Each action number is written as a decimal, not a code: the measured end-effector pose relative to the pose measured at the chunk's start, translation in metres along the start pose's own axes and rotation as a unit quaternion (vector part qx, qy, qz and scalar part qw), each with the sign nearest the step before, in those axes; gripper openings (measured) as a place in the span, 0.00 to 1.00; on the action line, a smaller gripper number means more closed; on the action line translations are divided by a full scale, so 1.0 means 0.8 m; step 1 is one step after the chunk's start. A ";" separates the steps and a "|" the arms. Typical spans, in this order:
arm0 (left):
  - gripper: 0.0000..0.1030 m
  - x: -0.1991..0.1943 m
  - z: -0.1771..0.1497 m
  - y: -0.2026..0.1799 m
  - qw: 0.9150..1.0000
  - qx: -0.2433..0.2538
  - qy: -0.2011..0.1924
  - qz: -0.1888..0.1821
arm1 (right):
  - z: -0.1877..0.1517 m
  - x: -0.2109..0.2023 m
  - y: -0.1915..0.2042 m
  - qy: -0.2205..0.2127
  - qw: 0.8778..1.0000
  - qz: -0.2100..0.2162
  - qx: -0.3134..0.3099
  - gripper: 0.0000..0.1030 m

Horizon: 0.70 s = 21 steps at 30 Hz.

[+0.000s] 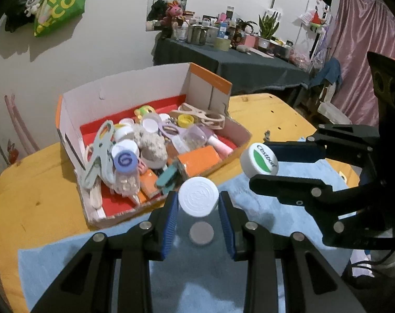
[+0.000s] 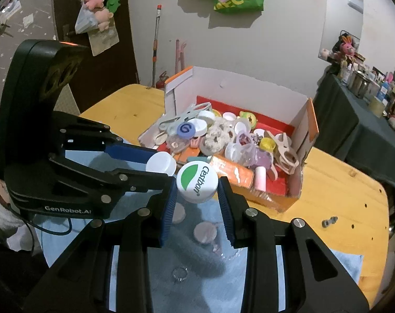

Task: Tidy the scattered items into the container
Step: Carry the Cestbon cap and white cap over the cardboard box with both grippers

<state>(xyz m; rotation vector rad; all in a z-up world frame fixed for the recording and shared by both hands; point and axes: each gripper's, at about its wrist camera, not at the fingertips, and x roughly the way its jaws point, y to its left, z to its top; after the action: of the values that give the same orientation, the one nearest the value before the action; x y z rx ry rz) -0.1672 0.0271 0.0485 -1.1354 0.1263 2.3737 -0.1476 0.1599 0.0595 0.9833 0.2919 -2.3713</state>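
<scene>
A cardboard box (image 1: 124,96) (image 2: 252,83) with a red floor holds several caps, pegs, toys and small packets. My left gripper (image 1: 198,203) is shut on a plain white bottle cap (image 1: 198,197) and held above the blue mat, just in front of the box. My right gripper (image 2: 197,186) is shut on a white cap with a green Cestbon label (image 2: 197,181), also short of the box. From the left wrist the right gripper (image 1: 261,162) and its cap (image 1: 259,158) show on the right. From the right wrist the white cap (image 2: 161,163) sits in the left gripper (image 2: 159,163).
A blue mat (image 1: 252,281) (image 2: 197,274) covers the near part of the yellow wooden table (image 1: 28,187) (image 2: 335,190). Two round discs (image 2: 204,232) and a metal ring (image 2: 180,274) lie on the mat, and a bolt (image 2: 329,221) on the wood. A cluttered, dark-clothed table (image 1: 236,60) stands behind.
</scene>
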 end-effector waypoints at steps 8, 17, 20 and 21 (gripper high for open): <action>0.33 0.019 0.032 0.012 1.000 -0.015 0.000 0.022 | 0.024 0.017 -0.026 0.006 1.000 -0.006 0.017 0.30; 0.33 0.048 0.084 0.043 0.998 -0.044 -0.010 0.052 | 0.057 0.062 -0.067 0.036 0.998 -0.038 0.036 0.30; 0.33 0.064 0.101 0.050 0.998 -0.051 -0.006 0.048 | 0.064 0.082 -0.081 0.051 0.997 -0.046 0.042 0.30; 0.33 0.070 0.106 0.052 0.997 -0.052 -0.003 0.048 | 0.066 0.088 -0.084 0.055 0.996 -0.048 0.042 0.30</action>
<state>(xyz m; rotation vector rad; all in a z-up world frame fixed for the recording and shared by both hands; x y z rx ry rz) -0.2763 0.0376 0.0557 -1.1961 0.0561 2.4927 -0.2577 0.1660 0.0467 1.1658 0.2879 -2.4365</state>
